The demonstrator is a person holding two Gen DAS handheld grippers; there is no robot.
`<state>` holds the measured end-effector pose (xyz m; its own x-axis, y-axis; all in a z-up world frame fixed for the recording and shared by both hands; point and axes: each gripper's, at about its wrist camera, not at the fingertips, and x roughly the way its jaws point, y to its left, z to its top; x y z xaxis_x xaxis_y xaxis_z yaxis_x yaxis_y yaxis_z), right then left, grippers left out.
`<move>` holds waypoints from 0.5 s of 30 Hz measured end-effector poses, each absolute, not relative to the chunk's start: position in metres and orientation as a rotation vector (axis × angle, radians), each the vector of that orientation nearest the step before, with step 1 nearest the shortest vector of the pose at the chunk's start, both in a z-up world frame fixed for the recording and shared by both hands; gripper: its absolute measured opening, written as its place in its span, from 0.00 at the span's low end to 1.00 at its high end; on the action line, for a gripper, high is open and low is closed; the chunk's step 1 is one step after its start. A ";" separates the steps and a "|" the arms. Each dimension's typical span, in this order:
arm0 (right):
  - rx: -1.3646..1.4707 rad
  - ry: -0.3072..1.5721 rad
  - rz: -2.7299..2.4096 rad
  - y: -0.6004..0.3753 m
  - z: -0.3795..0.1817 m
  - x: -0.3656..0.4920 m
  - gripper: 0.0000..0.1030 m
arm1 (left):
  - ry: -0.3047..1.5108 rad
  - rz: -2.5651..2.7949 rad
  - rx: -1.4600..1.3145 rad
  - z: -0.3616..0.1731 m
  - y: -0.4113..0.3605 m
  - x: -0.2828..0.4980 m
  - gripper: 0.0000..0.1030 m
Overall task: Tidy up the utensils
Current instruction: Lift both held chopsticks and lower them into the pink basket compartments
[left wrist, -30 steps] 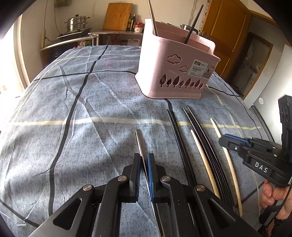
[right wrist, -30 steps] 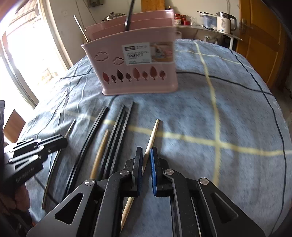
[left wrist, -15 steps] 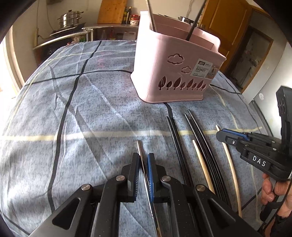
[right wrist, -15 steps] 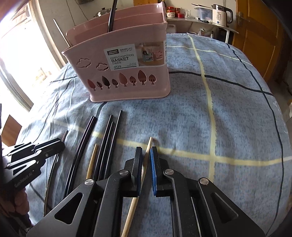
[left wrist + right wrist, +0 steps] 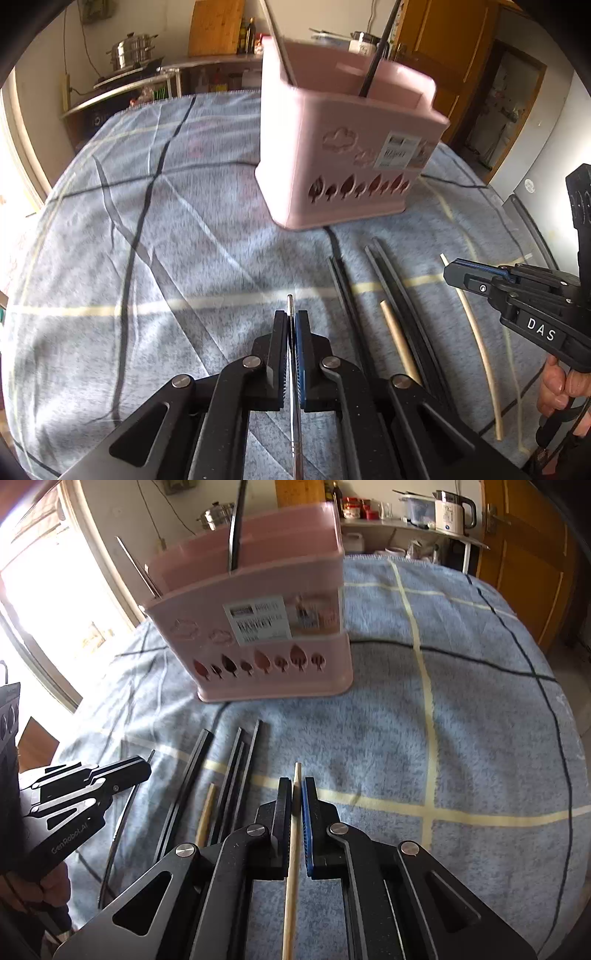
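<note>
Right wrist: wooden chopstick point(image 5: 293, 834) lengthwise, basketward.

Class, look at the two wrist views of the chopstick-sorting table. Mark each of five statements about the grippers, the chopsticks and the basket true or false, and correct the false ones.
1. The left gripper is shut on a metal chopstick. True.
2. The right gripper is open and holds nothing. False: it is shut on a wooden chopstick.
3. The pink basket lies tipped on its side. False: it stands upright on the blue checked cloth.
4. Black chopsticks lie on the cloth between the grippers. True.
5. The basket is empty. False: a dark stick and a thin metal one stand in it.
</note>
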<state>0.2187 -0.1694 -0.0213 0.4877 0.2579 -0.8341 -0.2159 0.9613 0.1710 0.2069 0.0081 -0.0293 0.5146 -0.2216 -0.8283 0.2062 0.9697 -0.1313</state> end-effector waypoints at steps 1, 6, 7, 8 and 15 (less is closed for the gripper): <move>0.047 1.010 0.291 -0.170 -0.016 0.217 0.05 | 0.989 -0.260 -0.017 -0.024 0.008 0.206 0.03; 0.054 0.954 0.304 -0.175 0.010 0.215 0.05 | 0.923 -0.274 -0.024 0.010 0.009 0.199 0.03; 0.054 0.941 0.305 -0.175 0.016 0.214 0.05 | 0.909 -0.277 -0.026 0.018 0.010 0.198 0.03; 0.054 0.931 0.305 -0.176 0.020 0.214 0.05 | 0.894 -0.280 -0.027 0.025 0.011 0.197 0.03; 0.047 0.822 0.314 -0.177 0.066 0.203 0.05 | 0.793 -0.294 -0.028 0.076 0.016 0.191 0.03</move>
